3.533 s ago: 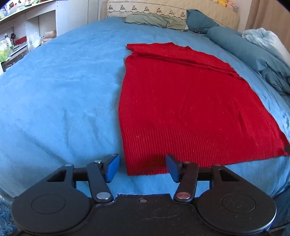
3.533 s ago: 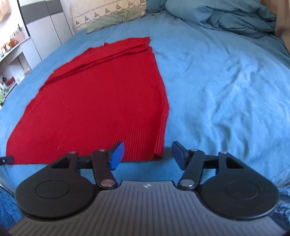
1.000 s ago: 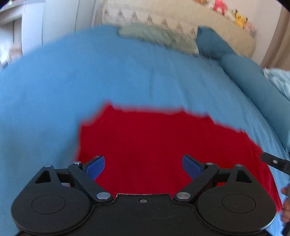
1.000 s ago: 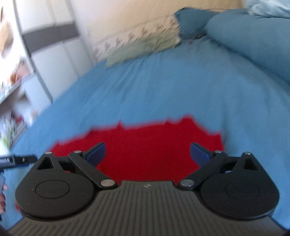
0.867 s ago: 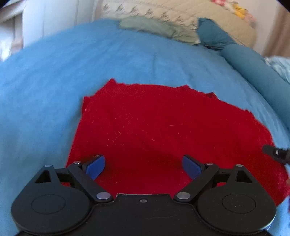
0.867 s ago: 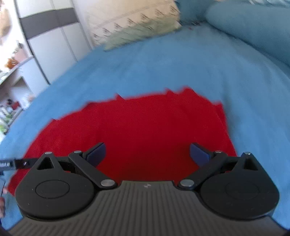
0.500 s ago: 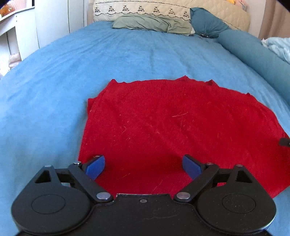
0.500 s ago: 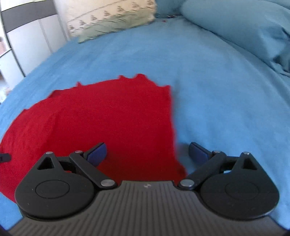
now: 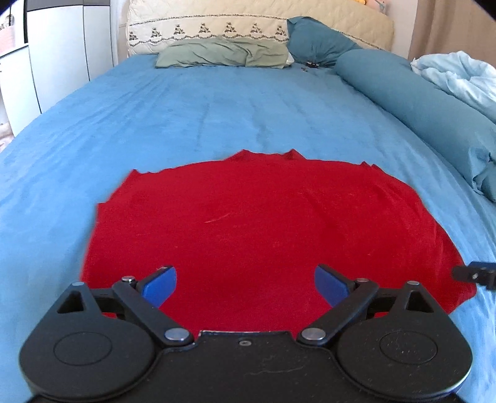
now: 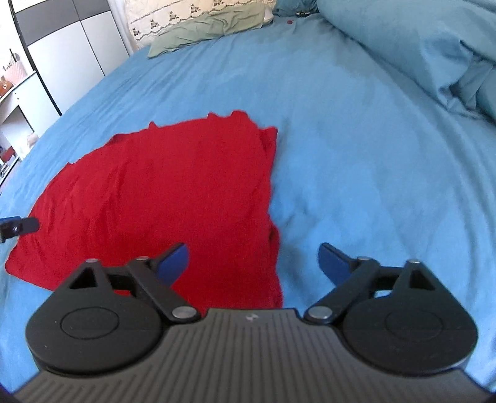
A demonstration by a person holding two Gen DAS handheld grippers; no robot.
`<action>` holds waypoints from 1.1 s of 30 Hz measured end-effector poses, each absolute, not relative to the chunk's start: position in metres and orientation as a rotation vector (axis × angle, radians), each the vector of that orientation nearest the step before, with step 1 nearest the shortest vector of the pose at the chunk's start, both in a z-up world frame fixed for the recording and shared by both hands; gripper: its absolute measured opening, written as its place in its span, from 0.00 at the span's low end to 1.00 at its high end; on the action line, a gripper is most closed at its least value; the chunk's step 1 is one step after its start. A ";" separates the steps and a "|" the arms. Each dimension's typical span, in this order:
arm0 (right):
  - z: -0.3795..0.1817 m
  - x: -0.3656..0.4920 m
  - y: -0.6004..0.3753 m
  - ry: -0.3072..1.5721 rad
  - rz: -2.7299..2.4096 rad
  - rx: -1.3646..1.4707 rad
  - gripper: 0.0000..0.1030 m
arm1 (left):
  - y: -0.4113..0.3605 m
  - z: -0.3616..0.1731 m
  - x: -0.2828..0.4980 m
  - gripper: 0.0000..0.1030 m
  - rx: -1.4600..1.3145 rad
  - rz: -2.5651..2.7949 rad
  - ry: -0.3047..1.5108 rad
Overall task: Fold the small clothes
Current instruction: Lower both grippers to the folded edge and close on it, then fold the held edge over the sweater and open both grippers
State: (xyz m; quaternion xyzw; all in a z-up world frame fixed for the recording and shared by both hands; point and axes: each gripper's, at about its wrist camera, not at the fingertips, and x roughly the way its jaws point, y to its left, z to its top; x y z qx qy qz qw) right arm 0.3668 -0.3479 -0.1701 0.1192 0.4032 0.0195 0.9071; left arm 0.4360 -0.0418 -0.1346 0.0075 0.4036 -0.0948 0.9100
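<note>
Left wrist view: red garment (image 9: 263, 229) folded flat on blue bed (image 9: 192, 117), far edge uneven with small peaks. Left hand-held gripper (image 9: 245, 283) spread wide, nothing between blue pads (image 9: 159, 285), poised above near part of the cloth (contact not discernible). Tip of the other tool at right edge, beside the cloth's right corner. Green pillow (image 9: 223, 55) and patterned cream pillow (image 9: 204, 29) at head of bed; teal bolster (image 9: 412, 99) and pale blue bedding (image 9: 458, 77) along right side; white cabinet (image 9: 62, 55) at left.

Right wrist view: same red garment (image 10: 161, 192), layered right edge running toward camera. Right hand-held gripper (image 10: 252, 260) likewise spread and empty, straddling that right edge, left pad (image 10: 173, 259) over cloth, right pad over bare bed (image 10: 356, 155). Teal duvet (image 10: 418, 46) bunched at upper right.
</note>
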 end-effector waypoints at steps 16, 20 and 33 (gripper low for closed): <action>-0.197 0.389 -0.339 0.741 0.081 0.235 0.63 | -0.059 -0.172 0.475 0.95 0.036 -0.159 0.923; -0.197 0.392 -0.335 0.745 0.071 0.241 0.43 | -0.063 -0.180 0.479 0.99 0.054 -0.151 0.941; -0.075 0.424 -0.276 0.684 0.137 0.454 0.25 | -0.030 -0.157 0.473 0.97 -0.008 -0.171 0.926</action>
